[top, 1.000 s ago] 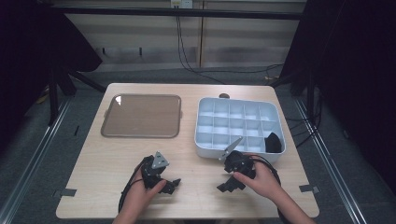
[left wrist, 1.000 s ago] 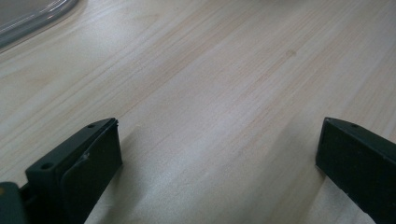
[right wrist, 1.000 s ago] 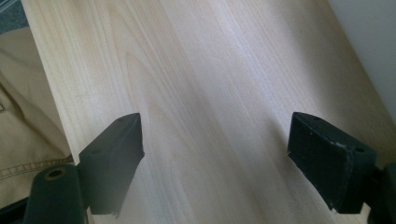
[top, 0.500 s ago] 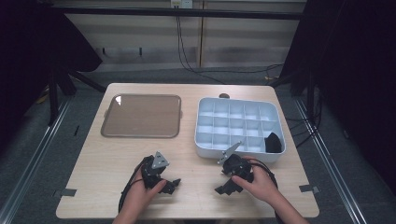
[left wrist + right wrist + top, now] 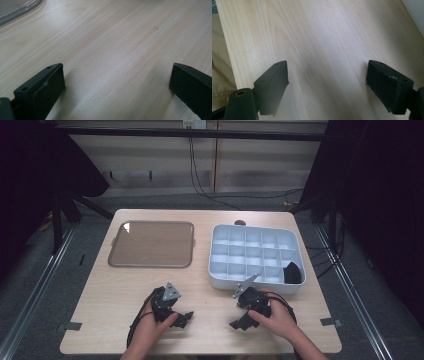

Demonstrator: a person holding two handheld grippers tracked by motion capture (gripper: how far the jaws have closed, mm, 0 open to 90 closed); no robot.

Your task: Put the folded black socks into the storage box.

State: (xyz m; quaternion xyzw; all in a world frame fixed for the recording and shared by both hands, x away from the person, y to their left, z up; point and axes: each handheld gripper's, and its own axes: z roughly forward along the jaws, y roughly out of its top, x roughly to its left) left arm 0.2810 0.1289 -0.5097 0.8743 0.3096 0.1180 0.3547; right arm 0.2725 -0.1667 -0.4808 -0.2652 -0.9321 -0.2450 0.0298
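**Both claws idle, black piece off to the right**

Left claw (image 5: pixel 184 319) spread wide, empty, low over bare worktop (image 5: pixel 115 290). Right claw (image 5: pixel 239 321) likewise gaping, gripping nothing, near the front edge. Beyond it, just beside: white divided tray (image 5: pixel 250 251), with a small black object (image 5: pixel 292 273) in its near-right corner compartment. Closer to the right claw, ahead and rightward. Farther left, well apart: flat brown tray (image 5: pixel 151 244).

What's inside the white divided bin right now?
The white divided bin holds one black object in its near right corner compartment; other compartments look empty, though the near wall hides the front row's floors.
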